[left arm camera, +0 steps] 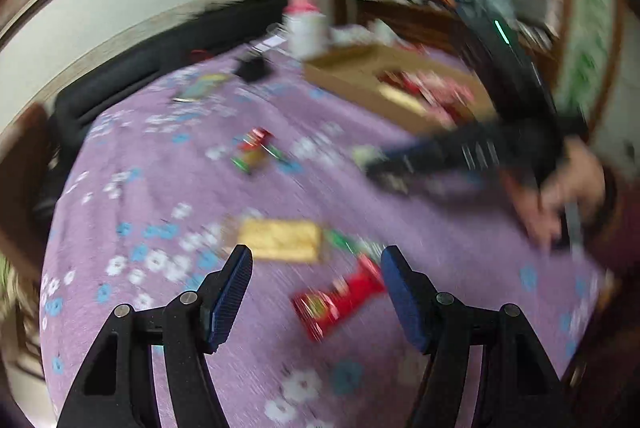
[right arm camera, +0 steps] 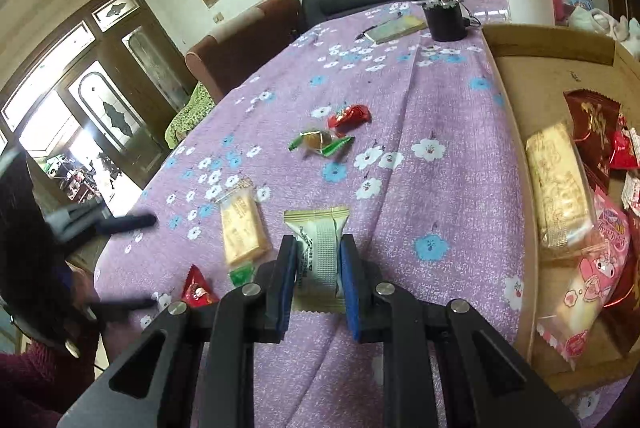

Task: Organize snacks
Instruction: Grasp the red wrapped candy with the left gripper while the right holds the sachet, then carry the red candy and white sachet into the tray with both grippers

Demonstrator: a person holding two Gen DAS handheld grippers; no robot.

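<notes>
On the purple surface (right arm camera: 440, 188), my right hand-held gripper (right arm camera: 319, 260) clamped the white packet (right arm camera: 322, 248) lengthwise, left of the box (right arm camera: 516, 188); my left hand-held gripper (left arm camera: 316, 292) gaped empty.

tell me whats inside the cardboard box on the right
The cardboard box holds a pale cracker pack, a pink cartoon-printed snack bag and red packets. What lies under them, and the box's right part beyond the picture's edge, cannot be seen.
</notes>
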